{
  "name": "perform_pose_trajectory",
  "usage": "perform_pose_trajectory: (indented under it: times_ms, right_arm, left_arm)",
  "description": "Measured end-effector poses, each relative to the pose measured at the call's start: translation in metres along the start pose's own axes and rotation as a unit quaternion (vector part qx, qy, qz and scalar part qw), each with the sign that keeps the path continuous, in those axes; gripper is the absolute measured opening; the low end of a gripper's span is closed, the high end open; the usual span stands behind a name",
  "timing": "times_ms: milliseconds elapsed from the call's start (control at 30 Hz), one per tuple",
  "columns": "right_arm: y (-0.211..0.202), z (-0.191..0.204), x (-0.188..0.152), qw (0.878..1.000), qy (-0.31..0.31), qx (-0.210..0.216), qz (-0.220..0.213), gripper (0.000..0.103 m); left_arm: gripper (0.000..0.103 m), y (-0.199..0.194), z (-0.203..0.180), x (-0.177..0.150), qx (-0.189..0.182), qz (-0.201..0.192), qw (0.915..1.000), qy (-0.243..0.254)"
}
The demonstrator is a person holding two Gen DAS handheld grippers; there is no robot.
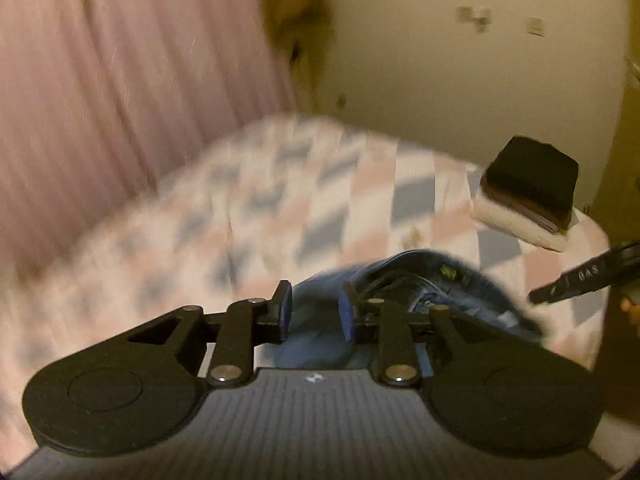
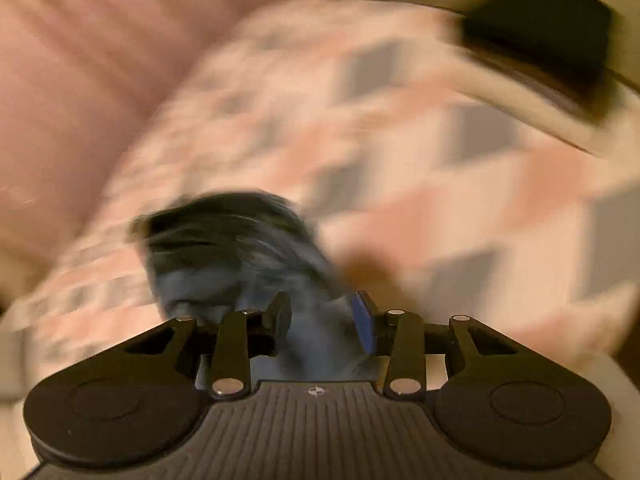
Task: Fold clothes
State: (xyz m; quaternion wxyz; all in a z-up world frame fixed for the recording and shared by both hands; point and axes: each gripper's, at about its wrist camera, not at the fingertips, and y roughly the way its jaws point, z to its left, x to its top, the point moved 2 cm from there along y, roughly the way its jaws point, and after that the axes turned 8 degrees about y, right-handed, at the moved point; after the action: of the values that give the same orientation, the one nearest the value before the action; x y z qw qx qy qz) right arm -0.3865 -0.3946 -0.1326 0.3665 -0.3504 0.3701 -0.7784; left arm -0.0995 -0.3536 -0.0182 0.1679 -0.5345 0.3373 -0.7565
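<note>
A folded stack (image 1: pixel 528 188) sits upper right, while jeans (image 1: pixel 420 288) lie unfolded at lower centre between both part-open grippers' (image 1: pixel 315 314) (image 2: pixel 324 322) fingers; grip unclear.

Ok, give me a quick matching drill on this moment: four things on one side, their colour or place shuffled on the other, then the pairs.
Things
1. jeans
2. folded stack
3. bedspread
4. curtain

Descriptions
A. pink, hanging behind the bed
B. blue denim, bunched right in front of both grippers
C. checked in pink, grey and white
D. black on top of white, at the bed's far right corner

Pairs: 1-B, 2-D, 3-C, 4-A
</note>
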Motion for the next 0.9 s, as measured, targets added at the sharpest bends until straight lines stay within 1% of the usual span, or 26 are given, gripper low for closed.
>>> perform_pose_trajectory:
  times_ms: [33,67,133,200,267,300,367,467,533,600,633,667,700,733,767,800,833,867,900]
  right_arm:
    - [0.003,-0.018,-0.004,1.000,0.014,-0.016,0.000,0.041]
    - [0.003,-0.037,-0.012,0.999,0.029,-0.022,0.004,0.042]
    - [0.001,-0.059,-0.027,0.999,0.037,-0.019,0.019,0.042]
    - [-0.001,-0.075,-0.043,0.998,0.014,-0.035,0.041,0.042]
    - [0.006,-0.070,-0.057,0.996,-0.040,-0.054,0.057,0.042]
    - [0.009,-0.066,-0.063,0.993,-0.072,-0.062,0.064,0.042]
    - [0.029,-0.037,-0.078,0.984,-0.139,-0.072,0.082,0.043]
    - [0.046,0.002,-0.104,0.965,-0.231,-0.080,0.098,0.046]
    - [0.059,0.032,-0.124,0.952,-0.281,-0.071,0.096,0.046]
    - [0.072,0.062,-0.148,0.932,-0.345,-0.063,0.088,0.047]
    - [0.079,0.078,-0.164,0.916,-0.388,-0.061,0.082,0.047]
    - [0.086,0.094,-0.182,0.894,-0.438,-0.059,0.075,0.046]
    - [0.095,0.108,-0.201,0.868,-0.489,-0.057,0.065,0.047]
    - [0.104,0.121,-0.222,0.835,-0.545,-0.059,0.050,0.049]
    - [0.113,0.134,-0.243,0.799,-0.598,-0.061,0.035,0.053]
    - [0.120,0.142,-0.262,0.764,-0.642,-0.060,0.016,0.059]
    - [0.128,0.150,-0.281,0.727,-0.684,-0.058,-0.002,0.062]
    - [0.136,0.156,-0.299,0.689,-0.723,-0.055,-0.019,0.066]
    - [0.145,0.161,-0.317,0.650,-0.757,-0.051,-0.036,0.068]
  left_arm:
    - [0.024,0.009,0.009,-0.026,0.004,0.021,0.9993,-0.030]
    - [0.024,0.017,0.018,-0.054,0.011,0.044,0.9973,-0.058]
    - [0.023,0.015,0.027,-0.109,0.037,0.092,0.9891,-0.109]
    - [0.023,0.013,0.052,-0.165,0.071,0.147,0.9750,-0.151]
    - [0.022,-0.002,0.060,-0.217,0.110,0.192,0.9598,-0.173]
    - [0.022,-0.008,0.064,-0.239,0.123,0.207,0.9544,-0.176]
    - [0.023,-0.009,0.061,-0.271,0.147,0.229,0.9499,-0.154]
    - [0.026,-0.006,0.058,-0.303,0.168,0.239,0.9515,-0.096]
    - [0.030,-0.004,0.059,-0.318,0.178,0.243,0.9519,-0.054]
    - [0.031,0.001,0.064,-0.342,0.195,0.250,0.9485,-0.002]
    - [0.031,0.004,0.067,-0.351,0.203,0.254,0.9453,0.028]
    - [0.031,0.010,0.071,-0.361,0.211,0.257,0.9410,0.061]
    - [0.031,0.016,0.076,-0.371,0.219,0.261,0.9352,0.097]
    - [0.031,0.020,0.082,-0.383,0.226,0.265,0.9279,0.133]
    - [0.031,0.026,0.088,-0.397,0.232,0.272,0.9179,0.173]
    - [0.032,0.032,0.094,-0.411,0.238,0.279,0.9058,0.213]
    - [0.033,0.037,0.098,-0.425,0.241,0.287,0.8928,0.250]
    - [0.034,0.043,0.104,-0.441,0.240,0.294,0.8799,0.286]
    - [0.034,0.049,0.108,-0.455,0.236,0.299,0.8681,0.318]
